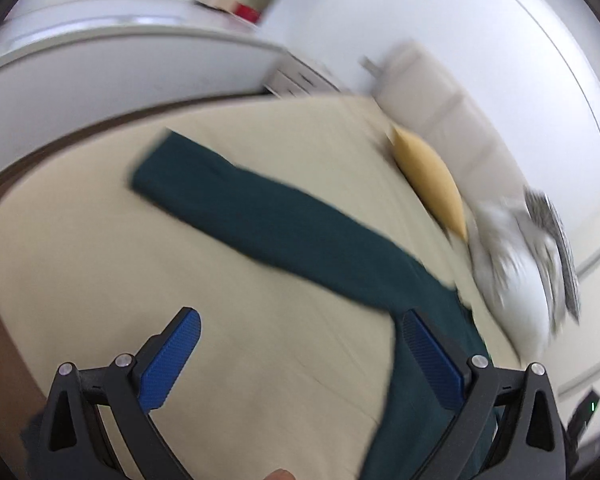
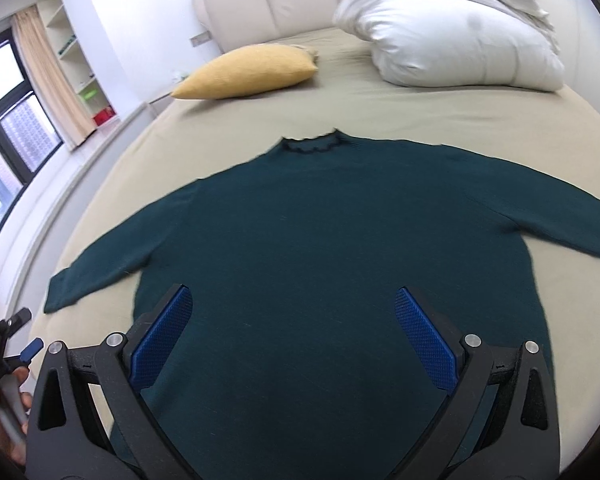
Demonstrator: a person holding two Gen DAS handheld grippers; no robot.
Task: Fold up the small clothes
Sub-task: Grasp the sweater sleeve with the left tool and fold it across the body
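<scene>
Sweater (image 2: pixel 320 248), dark teal, lies flat face-up on the bed (image 2: pixel 380 108) with sleeves spread, ready for folding, while the left tool (image 1: pixel 300 354) and right tool (image 2: pixel 294 334) hover above it, fingers apart, empty.

One dark green sweater (image 2: pixel 332 248), one yellow cushion (image 2: pixel 246 72), one white pillow (image 2: pixel 452 40), one bed (image 2: pixel 380 108), two blue-padded tongs (image 2: pixel 292 334) (image 1: pixel 300 354)
</scene>
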